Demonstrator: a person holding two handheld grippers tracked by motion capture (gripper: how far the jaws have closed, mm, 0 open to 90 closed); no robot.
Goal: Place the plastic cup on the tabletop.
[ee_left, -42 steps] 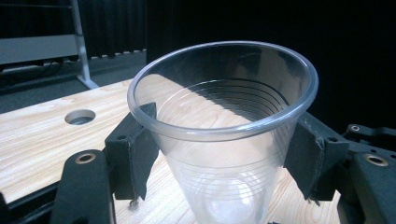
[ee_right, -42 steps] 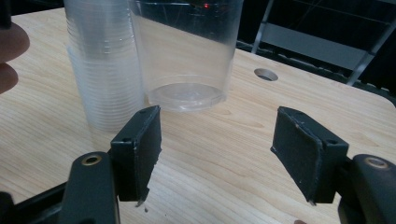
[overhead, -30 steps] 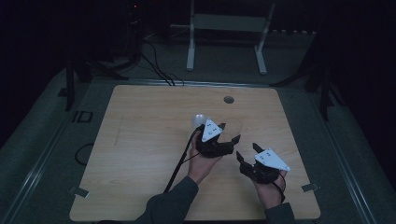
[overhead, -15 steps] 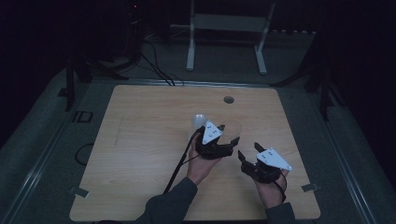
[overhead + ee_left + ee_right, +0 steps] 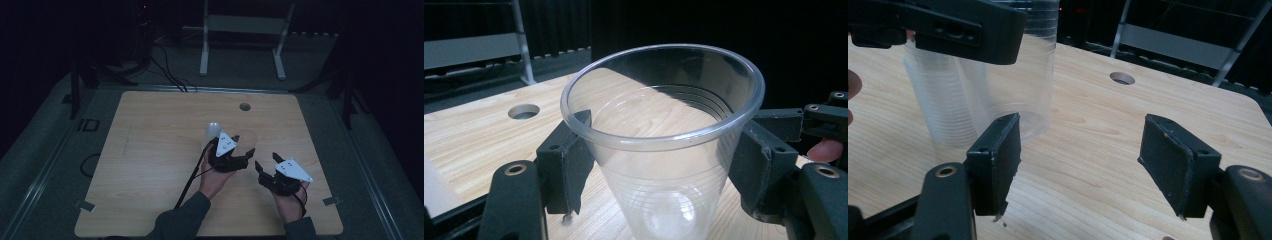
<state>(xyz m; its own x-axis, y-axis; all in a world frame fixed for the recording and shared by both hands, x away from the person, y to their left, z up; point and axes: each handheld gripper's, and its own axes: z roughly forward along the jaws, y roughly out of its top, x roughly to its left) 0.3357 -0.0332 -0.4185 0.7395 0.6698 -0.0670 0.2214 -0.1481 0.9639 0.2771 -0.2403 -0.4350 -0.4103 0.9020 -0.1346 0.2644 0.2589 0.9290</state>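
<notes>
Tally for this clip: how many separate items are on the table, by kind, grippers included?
Clear plastic cup in the left gripper's jaws: 1
Stack of clear cups: 1
Handheld grippers, left gripper and right gripper: 2
Total: 4

The clear plastic cup [image 5: 664, 150] stands between my left gripper [image 5: 246, 151]'s jaws on the wooden table [image 5: 150, 150], my right gripper [image 5: 266, 162] just right of it.

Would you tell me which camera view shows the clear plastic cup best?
The left gripper view: the clear plastic cup stands close, rim and ribbed wall sharp between the jaws. The right gripper view shows its side partly covered; the high view shows a faint outline.
</notes>
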